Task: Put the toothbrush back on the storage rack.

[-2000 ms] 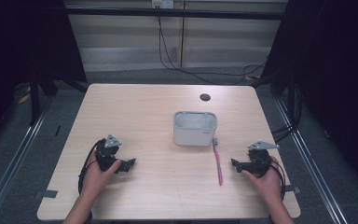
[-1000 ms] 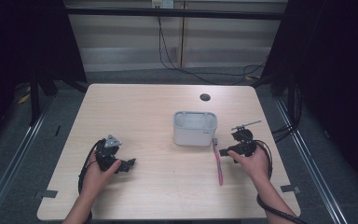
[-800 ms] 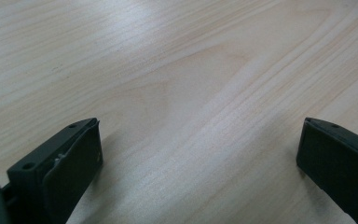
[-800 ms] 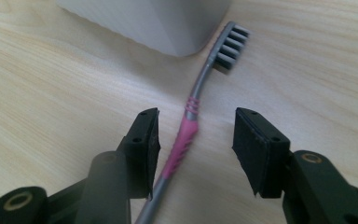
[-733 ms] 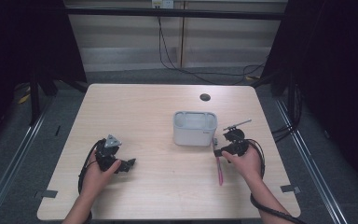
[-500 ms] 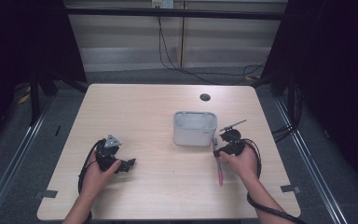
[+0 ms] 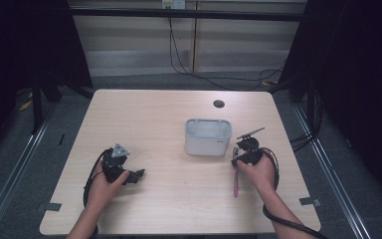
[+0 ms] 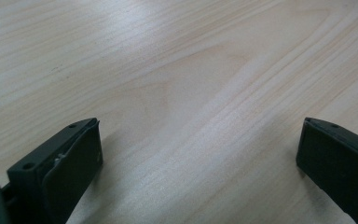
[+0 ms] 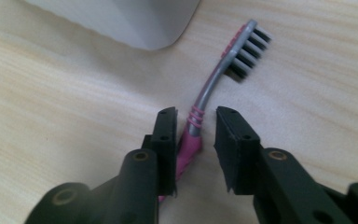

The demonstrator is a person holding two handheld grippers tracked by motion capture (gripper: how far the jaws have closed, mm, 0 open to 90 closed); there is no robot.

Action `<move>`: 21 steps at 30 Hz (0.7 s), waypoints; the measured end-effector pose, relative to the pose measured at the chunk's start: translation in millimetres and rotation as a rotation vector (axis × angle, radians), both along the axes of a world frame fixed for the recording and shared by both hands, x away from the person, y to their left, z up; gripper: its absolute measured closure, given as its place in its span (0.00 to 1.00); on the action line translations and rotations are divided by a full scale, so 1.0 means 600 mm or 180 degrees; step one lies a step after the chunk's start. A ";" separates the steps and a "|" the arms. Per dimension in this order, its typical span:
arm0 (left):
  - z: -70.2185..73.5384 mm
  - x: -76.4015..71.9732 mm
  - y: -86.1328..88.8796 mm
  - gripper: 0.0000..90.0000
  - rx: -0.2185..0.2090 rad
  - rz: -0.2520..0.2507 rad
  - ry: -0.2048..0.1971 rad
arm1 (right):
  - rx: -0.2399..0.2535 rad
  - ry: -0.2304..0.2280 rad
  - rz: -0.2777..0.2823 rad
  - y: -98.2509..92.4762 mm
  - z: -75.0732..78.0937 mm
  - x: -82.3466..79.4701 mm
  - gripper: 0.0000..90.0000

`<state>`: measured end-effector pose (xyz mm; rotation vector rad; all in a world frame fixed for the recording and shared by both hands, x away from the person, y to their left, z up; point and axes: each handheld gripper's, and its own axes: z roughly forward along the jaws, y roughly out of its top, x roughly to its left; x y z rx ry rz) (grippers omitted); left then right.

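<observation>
Since the earlier frames the right gripper [image 7: 242,155] has come up from the lower right of the high view to the toothbrush [image 7: 236,174], right of centre beside the white holder [image 7: 208,136]; its jaws have just been closing. At lower left, the left gripper [image 7: 129,175] rests on the table [image 7: 154,114], jaws spread wide and empty. The right jaws straddle the pink handle near its neck [image 9: 193,126], one pad touching, not yet pinching. The toothbrush looks light, stiff and smooth; the thicker handle is the safer hold.
</observation>
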<state>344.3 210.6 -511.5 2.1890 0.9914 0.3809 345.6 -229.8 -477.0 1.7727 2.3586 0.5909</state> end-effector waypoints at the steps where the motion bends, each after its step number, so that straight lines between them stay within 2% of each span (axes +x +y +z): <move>1: 0.000 0.000 0.000 0.00 -0.0002 -0.0001 -0.0004 | -0.0006 0.0027 -0.0036 0.001 0.000 0.002 0.87; 2: 0.000 0.000 0.000 0.00 -0.0002 -0.0001 -0.0004 | -0.0048 0.0038 -0.0022 0.002 0.001 0.002 0.88; 6: 0.000 0.000 0.000 0.00 -0.0005 0.0000 -0.0004 | -0.0056 0.0073 -0.0085 -0.001 0.002 0.003 0.90; 8: 0.000 0.000 0.000 0.00 -0.0004 -0.0001 -0.0003 | 0.0025 0.0098 -0.0211 -0.007 0.002 0.001 0.90; 10: 0.000 0.000 0.000 0.00 -0.0002 -0.0002 -0.0003 | 0.0024 0.0095 -0.0212 -0.010 0.002 0.001 0.90; 12: 0.000 0.000 0.000 0.00 -0.0006 -0.0002 -0.0001 | 0.0127 0.0052 -0.0271 -0.018 0.006 -0.002 0.90; 13: 0.000 0.000 0.000 0.00 -0.0005 -0.0001 -0.0004 | 0.0127 0.0052 -0.0271 -0.018 0.006 -0.002 0.90; 14: 0.000 0.000 0.000 0.00 -0.0001 0.0000 -0.0006 | 0.0166 0.0011 -0.0274 -0.022 0.008 -0.003 0.90; 15: 0.000 0.000 0.000 0.00 0.0000 0.0003 0.0002 | 0.0277 -0.0042 -0.0327 -0.026 0.015 -0.005 0.90; 18: 0.000 0.000 0.000 0.00 -0.0006 0.0001 -0.0004 | 0.0336 -0.0172 -0.0327 -0.030 0.029 -0.008 0.90; 19: 0.000 0.000 0.000 0.00 -0.0004 0.0002 -0.0005 | 0.0336 -0.0172 -0.0327 -0.030 0.029 -0.008 0.90; 21: 0.000 0.000 0.000 0.00 -0.0005 0.0001 -0.0004 | 0.0411 -0.0291 -0.0321 -0.033 0.041 -0.012 0.90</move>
